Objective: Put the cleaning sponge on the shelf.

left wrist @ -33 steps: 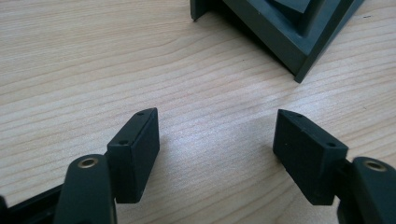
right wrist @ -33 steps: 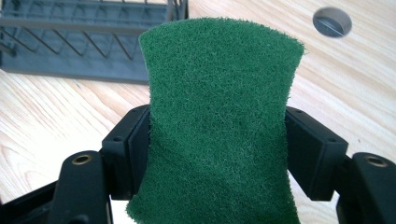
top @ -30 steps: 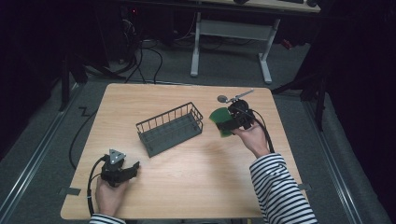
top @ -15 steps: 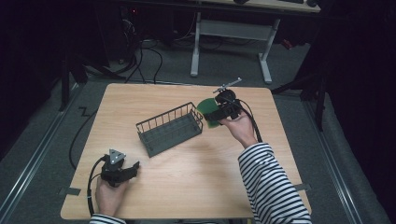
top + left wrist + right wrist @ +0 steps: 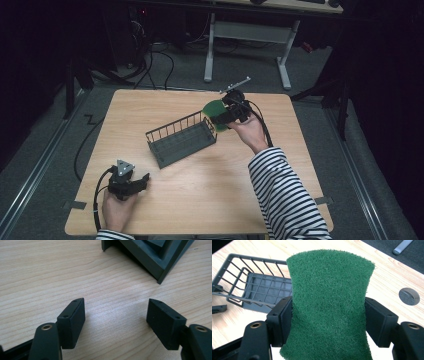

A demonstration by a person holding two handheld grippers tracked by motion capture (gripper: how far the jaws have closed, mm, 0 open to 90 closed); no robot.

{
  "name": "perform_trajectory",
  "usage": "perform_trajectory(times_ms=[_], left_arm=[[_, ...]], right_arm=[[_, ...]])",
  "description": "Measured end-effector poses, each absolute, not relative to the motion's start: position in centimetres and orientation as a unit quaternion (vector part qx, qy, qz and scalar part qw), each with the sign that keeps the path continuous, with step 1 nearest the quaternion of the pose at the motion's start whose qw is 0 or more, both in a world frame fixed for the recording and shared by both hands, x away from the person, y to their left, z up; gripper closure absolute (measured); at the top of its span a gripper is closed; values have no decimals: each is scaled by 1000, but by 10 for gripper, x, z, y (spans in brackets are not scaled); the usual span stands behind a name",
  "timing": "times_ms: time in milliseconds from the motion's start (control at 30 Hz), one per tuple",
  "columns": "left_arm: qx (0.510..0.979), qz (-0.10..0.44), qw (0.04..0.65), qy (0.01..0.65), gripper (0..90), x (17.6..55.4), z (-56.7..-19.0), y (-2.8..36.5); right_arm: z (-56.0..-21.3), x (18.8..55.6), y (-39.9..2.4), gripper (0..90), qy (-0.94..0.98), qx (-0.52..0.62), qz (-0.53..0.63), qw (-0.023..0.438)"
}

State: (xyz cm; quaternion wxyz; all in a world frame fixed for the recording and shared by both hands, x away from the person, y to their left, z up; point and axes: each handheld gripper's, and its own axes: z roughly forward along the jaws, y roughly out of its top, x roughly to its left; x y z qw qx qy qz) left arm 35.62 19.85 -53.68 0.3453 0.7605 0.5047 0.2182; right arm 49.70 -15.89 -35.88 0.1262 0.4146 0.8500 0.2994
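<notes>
The green scouring pad (image 5: pixel 329 307) sits clamped in the right claw (image 5: pixel 223 116), its long axis running away along the jaws, far end aimed over the wire basket (image 5: pixel 181 139). It is pinched at the waist, and its near end is cut off at the frame's bottom edge. That hand reaches forward above the surface (image 5: pixel 210 185), striped sleeve (image 5: pixel 285 195) extended. The left claw (image 5: pixel 115 322) rests low near the front edge, jaws apart, nothing between them.
</notes>
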Motion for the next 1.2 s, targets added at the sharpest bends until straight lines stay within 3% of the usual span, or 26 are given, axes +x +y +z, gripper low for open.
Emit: perform_trajectory(times_ms=[533, 1200], left_arm=[[760, 215, 347, 505, 319, 356, -537, 199], [760, 215, 348, 505, 319, 357, -537, 200]], right_arm=[[-356, 513, -119, 304, 862, 398, 290, 118], [-381, 531, -83, 303, 873, 394, 268, 110]])
